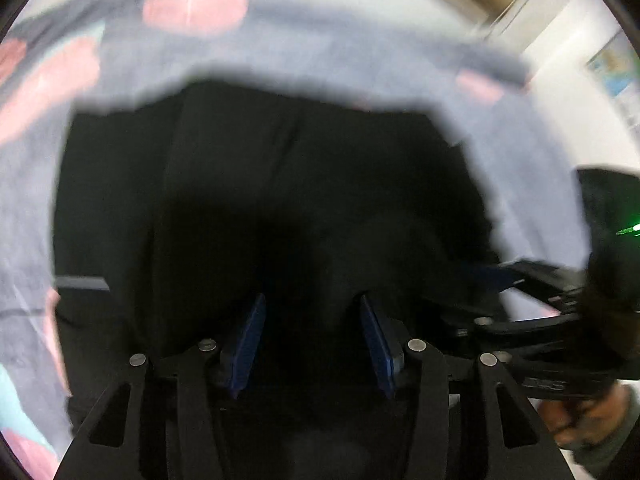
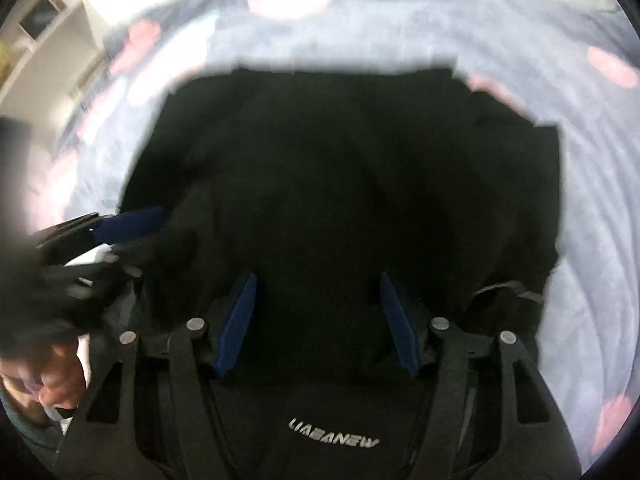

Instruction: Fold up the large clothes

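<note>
A black garment (image 1: 280,184) lies spread on a pale grey-lilac sheet with pink patches (image 1: 320,56). It also fills the right wrist view (image 2: 340,168). My left gripper (image 1: 312,304) is open, blue pads apart just above the black cloth. My right gripper (image 2: 316,280) is open too, over the garment near its front part. A label reading LIABANEW (image 2: 334,434) shows on the cloth below the right gripper. The right gripper appears at the right edge of the left wrist view (image 1: 508,272), the left gripper at the left of the right wrist view (image 2: 132,220). Both views are blurred.
The patterned sheet (image 2: 580,200) surrounds the garment on all sides. A white wall with a poster (image 1: 612,68) is at the far right. Shelving (image 2: 36,24) stands at the far left. The person's hands (image 2: 56,380) hold the grippers.
</note>
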Tool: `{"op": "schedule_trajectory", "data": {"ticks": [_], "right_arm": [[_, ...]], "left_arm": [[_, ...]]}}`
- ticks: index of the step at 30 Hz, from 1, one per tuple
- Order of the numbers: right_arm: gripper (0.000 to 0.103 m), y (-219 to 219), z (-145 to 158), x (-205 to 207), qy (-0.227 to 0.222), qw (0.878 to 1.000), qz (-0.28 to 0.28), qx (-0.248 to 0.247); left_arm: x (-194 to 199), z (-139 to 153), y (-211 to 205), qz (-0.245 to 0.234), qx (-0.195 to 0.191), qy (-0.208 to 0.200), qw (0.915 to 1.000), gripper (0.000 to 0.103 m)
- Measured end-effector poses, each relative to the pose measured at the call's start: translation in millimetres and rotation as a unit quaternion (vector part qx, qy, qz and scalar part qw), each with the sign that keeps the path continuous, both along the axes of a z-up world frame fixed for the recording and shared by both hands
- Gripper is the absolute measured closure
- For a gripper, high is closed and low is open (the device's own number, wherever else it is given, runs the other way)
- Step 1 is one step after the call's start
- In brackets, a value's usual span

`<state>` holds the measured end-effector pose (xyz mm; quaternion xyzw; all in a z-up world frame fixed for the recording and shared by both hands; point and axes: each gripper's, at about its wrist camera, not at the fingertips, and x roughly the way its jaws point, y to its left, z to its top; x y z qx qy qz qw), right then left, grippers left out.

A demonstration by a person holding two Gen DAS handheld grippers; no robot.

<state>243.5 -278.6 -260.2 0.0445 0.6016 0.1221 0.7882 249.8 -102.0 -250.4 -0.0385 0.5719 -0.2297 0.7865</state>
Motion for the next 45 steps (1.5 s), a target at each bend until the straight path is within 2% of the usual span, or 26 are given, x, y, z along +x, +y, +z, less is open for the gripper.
{"op": "schedule_trajectory", "data": {"ticks": [3,6,8,10,11,13,15,16,18,20,21,22,23,26,28,33,37,40,45], "right_arm": [[0.042,2.5,-29.8,-2.8,-0.005,1.0,0.013,-0.015],[0.041,6.4,-29.3,-3.7,-0.008,0.999,0.019,-0.03],[0.042,0.6,-19.7,-1.8,0.0,1.0,0.014,-0.014],[0.042,-12.2,2.2,-1.9,-0.01,1.0,0.004,0.017],[0.041,-19.6,16.8,-1.3,-0.029,0.999,0.0,0.027],[0.04,-35.3,47.4,7.6,-0.079,0.996,-0.014,0.024],[0.04,-47.2,58.3,24.6,-0.096,0.995,-0.03,0.026],[0.04,-52.5,56.9,37.1,-0.095,0.994,-0.038,0.026],[0.04,-54.9,44.0,53.8,-0.087,0.995,-0.047,0.007],[0.04,-39.9,13.8,67.3,-0.042,0.998,-0.048,-0.019],[0.041,-41.1,-9.7,74.6,-0.006,0.998,-0.049,-0.028],[0.039,-45.4,-33.6,77.5,0.023,0.998,-0.057,-0.013],[0.038,-53.6,-40.7,78.0,0.022,0.998,-0.064,0.0],[0.038,-57.2,-33.3,69.9,0.004,0.998,-0.069,0.004],[0.038,-65.9,-22.2,60.4,-0.003,0.997,-0.076,0.009],[0.037,-94.0,10.1,16.2,-0.023,0.994,-0.102,0.026],[0.036,-123.1,27.3,-35.7,-0.021,0.991,-0.128,0.043],[0.035,-137.1,38.2,-81.1,-0.021,0.99,-0.137,0.028],[0.033,-151.8,48.7,-150.9,-0.014,0.989,-0.146,0.015]], "left_arm": [[-5.0,-21.2,-2.9,-0.007,0.011,-0.019,0.9997,0.053],[-5.5,-19.6,-12.2,-0.018,0.042,-0.032,0.9985,0.053],[-5.5,-8.1,-10.4,-0.021,0.044,-0.035,0.9982,0.053],[-9.2,11.2,-2.9,-0.02,0.026,-0.042,0.9986,0.052],[-8.9,18.9,1.6,-0.017,0.017,-0.046,0.9987,0.052],[-8.4,40.7,15.3,0.005,-0.015,-0.058,0.9982,0.052],[-3.6,51.5,28.8,0.03,-0.05,-0.062,0.9964,0.052],[3.0,53.7,38.4,0.052,-0.072,-0.058,0.9944,0.052],[14.6,45.0,50.0,0.074,-0.078,-0.046,0.9932,0.052],[28.7,22.3,52.6,0.092,-0.075,-0.016,0.9927,0.052],[36.3,3.8,55.2,0.1,-0.075,0.008,0.9921,0.053],[41.4,-8.7,56.7,0.106,-0.082,0.02,0.9908,0.053],[44.7,-13.9,55.9,0.107,-0.086,0.023,0.9903,0.053],[47.4,-14.3,45.9,0.092,-0.056,0.014,0.9941,0.053],[39.8,-3.9,43.9,0.084,-0.047,0.006,0.9953,0.053],[13.6,16.1,63.1,0.093,-0.076,0.007,0.9927,0.053],[-34.7,38.4,97.9,0.12,-0.075,0.003,0.9899,0.053],[-78.5,53.0,122.7,0.143,-0.066,0.003,0.9875,0.053],[-141.0,61.1,169.4,0.182,-0.059,0.006,0.9815,0.053]]}}
